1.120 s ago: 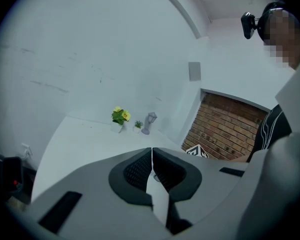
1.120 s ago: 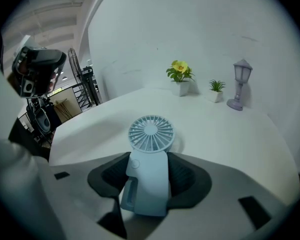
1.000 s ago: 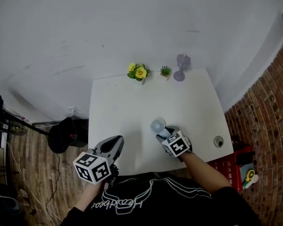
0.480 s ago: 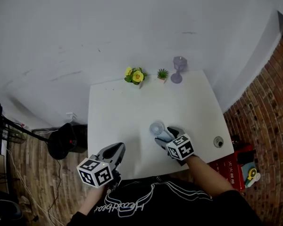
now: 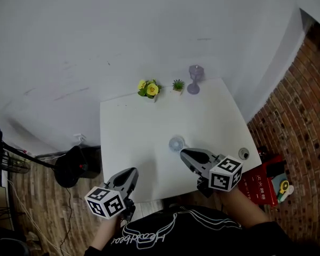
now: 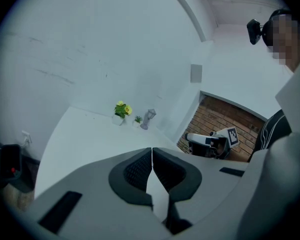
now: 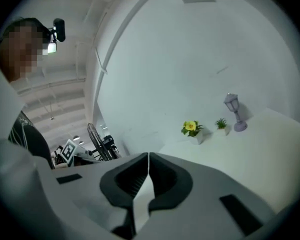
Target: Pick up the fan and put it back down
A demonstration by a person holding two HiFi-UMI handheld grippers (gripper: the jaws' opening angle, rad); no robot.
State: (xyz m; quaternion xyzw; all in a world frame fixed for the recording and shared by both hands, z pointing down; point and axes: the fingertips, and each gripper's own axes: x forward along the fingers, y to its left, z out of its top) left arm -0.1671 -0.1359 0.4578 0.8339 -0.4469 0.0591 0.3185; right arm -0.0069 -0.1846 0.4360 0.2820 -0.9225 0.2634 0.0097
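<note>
The small pale-blue fan [image 5: 177,143] lies on the white table [image 5: 128,127] near its front edge, with nothing touching it. My right gripper [image 5: 184,153] hovers just in front of the fan, raised off the table; its jaws are closing, and the right gripper view [image 7: 148,155] shows them together with nothing between them. My left gripper [image 5: 132,172] is off the table's front left edge. In the left gripper view [image 6: 152,149] its jaws meet at the tips and hold nothing. The fan is hidden in both gripper views.
A yellow flower pot [image 5: 148,88], a small green plant [image 5: 178,85] and a purple lantern [image 5: 194,78] stand along the table's far edge. A round grommet [image 5: 244,153] sits near the front right corner. A brick wall [image 5: 298,121] and a red box [image 5: 261,183] are at the right.
My right gripper has come off the fan, risen and pulled back toward me with its jaws closed. The fan stays on the table. The left gripper has drifted slightly.
</note>
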